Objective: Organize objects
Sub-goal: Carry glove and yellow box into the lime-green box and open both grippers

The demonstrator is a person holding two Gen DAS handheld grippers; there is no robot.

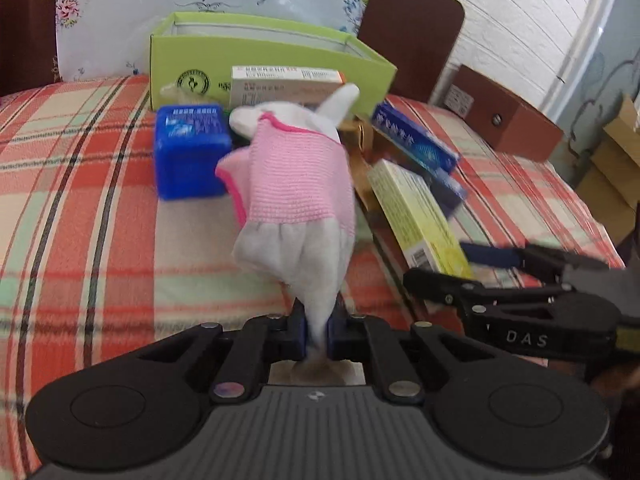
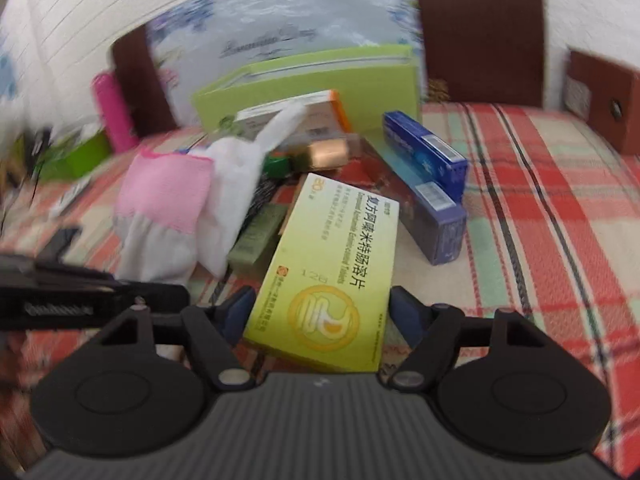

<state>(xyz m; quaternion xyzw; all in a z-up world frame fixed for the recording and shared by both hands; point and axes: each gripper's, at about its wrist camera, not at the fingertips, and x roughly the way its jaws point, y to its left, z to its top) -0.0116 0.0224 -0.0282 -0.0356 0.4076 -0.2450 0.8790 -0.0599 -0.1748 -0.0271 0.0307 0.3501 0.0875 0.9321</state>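
Note:
My left gripper (image 1: 317,330) is shut on the cuff of a pink and white glove (image 1: 294,184), which hangs above the plaid bed cover; the glove also shows in the right wrist view (image 2: 176,204). My right gripper (image 2: 320,306) is open, its fingers on either side of a yellow medicine box (image 2: 328,272) without pressing it; the box also shows in the left wrist view (image 1: 416,216). A green open box (image 1: 260,56) stands behind the pile. A blue square tub (image 1: 190,150) lies left of the glove.
Two blue cartons (image 2: 428,184) lie right of the yellow box, a white and orange carton (image 1: 284,86) leans on the green box. A brown box (image 1: 508,112) sits at the right. A floral pillow (image 1: 208,0) and dark headboard (image 1: 412,28) are behind.

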